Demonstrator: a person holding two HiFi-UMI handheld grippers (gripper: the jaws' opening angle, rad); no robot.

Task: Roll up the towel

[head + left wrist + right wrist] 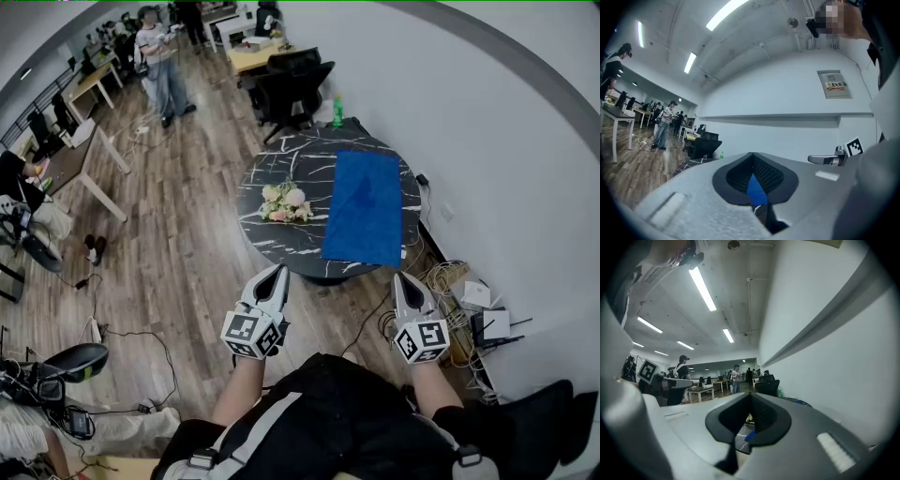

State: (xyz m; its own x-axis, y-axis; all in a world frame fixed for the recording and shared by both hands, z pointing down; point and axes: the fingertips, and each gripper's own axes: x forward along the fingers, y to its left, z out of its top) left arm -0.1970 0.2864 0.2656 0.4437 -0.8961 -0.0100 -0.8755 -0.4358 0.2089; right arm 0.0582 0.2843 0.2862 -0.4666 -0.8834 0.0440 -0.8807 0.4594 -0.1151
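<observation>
From the head view we saw a blue towel lying flat and unrolled on the right half of a round black marble-patterned table. Its near short edge reached the rim closest to the person. A small bunch of flowers sat just beside its left edge, and a green bottle stood at the far rim. The left gripper and right gripper were held level close to the person's body, well short of the table. Each had its jaws pressed together and gripped nothing. We judged that rolling had not begun and the step in hand was the approach. To do it well, both grippers would have needed to open and take the near edge at its two corners. They would then turn it over evenly away from the person, keeping the roll square and clear of the flowers. As for writing, we made out only square black-and-white markers on the gripper cubes and a wall sign in the left gripper view, whose red-and-yellow print looked too small to read.
</observation>
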